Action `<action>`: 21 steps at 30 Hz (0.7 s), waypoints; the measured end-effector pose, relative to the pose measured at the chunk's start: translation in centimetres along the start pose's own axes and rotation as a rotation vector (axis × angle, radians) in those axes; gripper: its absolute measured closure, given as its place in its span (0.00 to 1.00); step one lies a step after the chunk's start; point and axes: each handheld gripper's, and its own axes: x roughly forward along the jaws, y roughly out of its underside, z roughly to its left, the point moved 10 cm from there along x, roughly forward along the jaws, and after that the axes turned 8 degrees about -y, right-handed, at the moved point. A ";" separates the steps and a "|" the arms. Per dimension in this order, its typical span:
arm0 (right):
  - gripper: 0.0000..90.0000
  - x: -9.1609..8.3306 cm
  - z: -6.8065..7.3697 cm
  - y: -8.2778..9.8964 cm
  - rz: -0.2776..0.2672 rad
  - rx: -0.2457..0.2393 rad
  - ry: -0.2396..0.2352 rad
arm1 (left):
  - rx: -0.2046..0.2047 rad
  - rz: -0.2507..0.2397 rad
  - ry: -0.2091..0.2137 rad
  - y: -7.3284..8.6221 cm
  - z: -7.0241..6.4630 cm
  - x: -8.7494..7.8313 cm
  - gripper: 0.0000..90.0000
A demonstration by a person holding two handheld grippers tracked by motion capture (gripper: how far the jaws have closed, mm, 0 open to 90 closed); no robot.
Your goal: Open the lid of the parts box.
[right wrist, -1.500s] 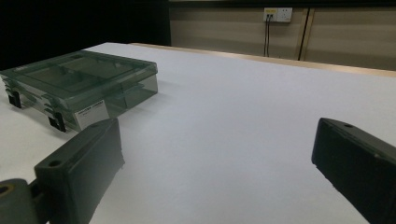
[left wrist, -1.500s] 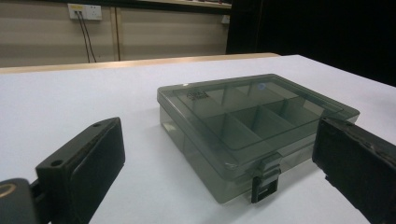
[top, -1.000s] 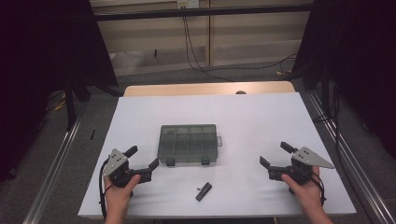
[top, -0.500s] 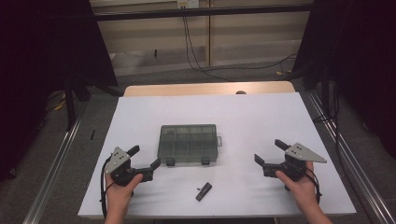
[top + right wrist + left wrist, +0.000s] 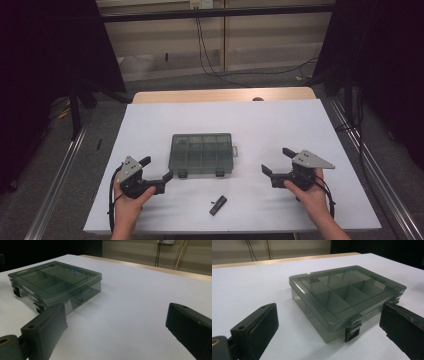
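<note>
- Two grippers are being held with jaws spread, empty: the left gripper point(image 5: 156, 170) just left of the organiser box point(image 5: 202, 152), the right gripper point(image 5: 278, 160) near its right side.
- The closed box is lying mid-table point(image 5: 150, 125); a small black piece point(image 5: 218, 205) is lying in front of it, blocking neither approach.
- Embossed lettering point(image 5: 311, 280) on the lid is being shown by the left gripper view, too faint to read.
- A blue speck point(image 5: 74, 271) inside is being shown by the right gripper view.
</note>
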 end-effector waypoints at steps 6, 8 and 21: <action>0.04 1.1 0.8 -0.2 0.019 -0.007 -0.012 | -0.002 0.014 0.005 0.2 0.0 0.1 0.04; 0.05 1.4 0.9 -0.2 0.024 0.002 -0.014 | 0.000 0.016 0.004 0.1 0.0 0.0 0.05; 0.15 3.3 2.4 0.1 0.069 0.011 -0.075 | 0.008 0.063 0.002 0.6 0.2 0.0 0.17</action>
